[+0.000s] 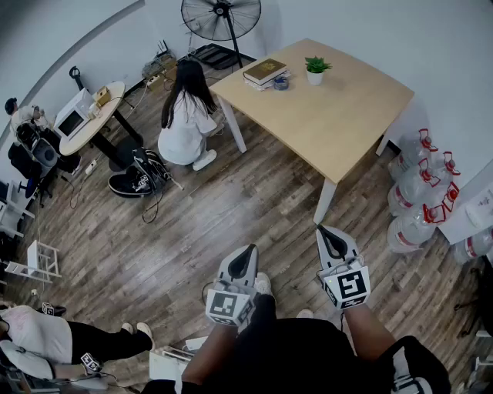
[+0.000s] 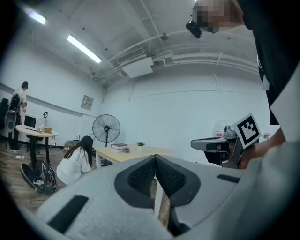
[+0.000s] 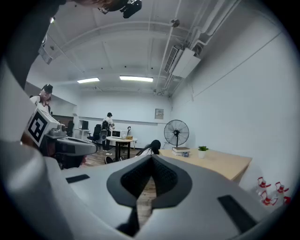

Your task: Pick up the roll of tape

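The roll of tape (image 1: pixel 281 81) is a small bluish ring on the far end of the wooden table (image 1: pixel 339 115), beside a stack of books (image 1: pixel 265 72) and a potted plant (image 1: pixel 315 69). It shows tiny in the right gripper view (image 3: pixel 186 153) and in the left gripper view (image 2: pixel 125 150). Both grippers are held close to my body over the wood floor, well short of the table. My left gripper (image 1: pixel 248 251) (image 2: pixel 154 157) has its jaws together with nothing between them. My right gripper (image 1: pixel 323 230) (image 3: pixel 151 157) is likewise shut and empty.
A person (image 1: pixel 185 115) crouches on the floor at the table's left corner. Bags (image 1: pixel 139 177) lie nearby, beside a round table (image 1: pixel 92 119). A standing fan (image 1: pixel 221 17) is behind the table. Water bottles (image 1: pixel 420 192) stand along the right wall. Another person (image 1: pixel 46 338) sits at lower left.
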Demonstrator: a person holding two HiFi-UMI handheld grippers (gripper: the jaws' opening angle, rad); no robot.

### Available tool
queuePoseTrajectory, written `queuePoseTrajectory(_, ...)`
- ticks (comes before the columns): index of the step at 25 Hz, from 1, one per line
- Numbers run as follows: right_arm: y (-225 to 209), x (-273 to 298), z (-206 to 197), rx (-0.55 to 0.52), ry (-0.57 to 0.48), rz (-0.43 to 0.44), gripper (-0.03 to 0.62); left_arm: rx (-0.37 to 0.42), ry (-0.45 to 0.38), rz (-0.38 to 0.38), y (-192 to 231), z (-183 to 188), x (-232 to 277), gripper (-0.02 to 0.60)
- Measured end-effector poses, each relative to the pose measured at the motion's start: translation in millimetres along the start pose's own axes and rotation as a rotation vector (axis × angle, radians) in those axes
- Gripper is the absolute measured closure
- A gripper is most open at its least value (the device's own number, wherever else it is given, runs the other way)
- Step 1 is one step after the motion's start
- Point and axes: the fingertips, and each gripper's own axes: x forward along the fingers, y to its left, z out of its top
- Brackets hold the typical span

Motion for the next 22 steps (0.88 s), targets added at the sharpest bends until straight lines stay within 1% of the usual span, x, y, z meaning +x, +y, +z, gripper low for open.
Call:
queuePoseTrajectory(5, 3, -8, 3, -0.014, -0.008, 0.005, 0.601, -0.002, -0.007, -0.006, -11, 8, -4, 0.578)
queuePoseTrajectory(12, 2, 7, 7, -0.007, -0.011, 0.011, 0.600, -0.014, -0.001, 0.006, 4, 8, 3, 0.578)
queuePoseTrajectory(17, 0, 31, 9, 0.017, -0.029, 0.008, 0.600, -0.022, 0.000, 0.010, 29, 6, 17, 0.578)
queuePoseTrajectory(22, -2, 77, 21, -0.001, -0.036, -0.004, 0.600, -0.026, -0.004, -0.001, 71, 13, 43, 0.578)
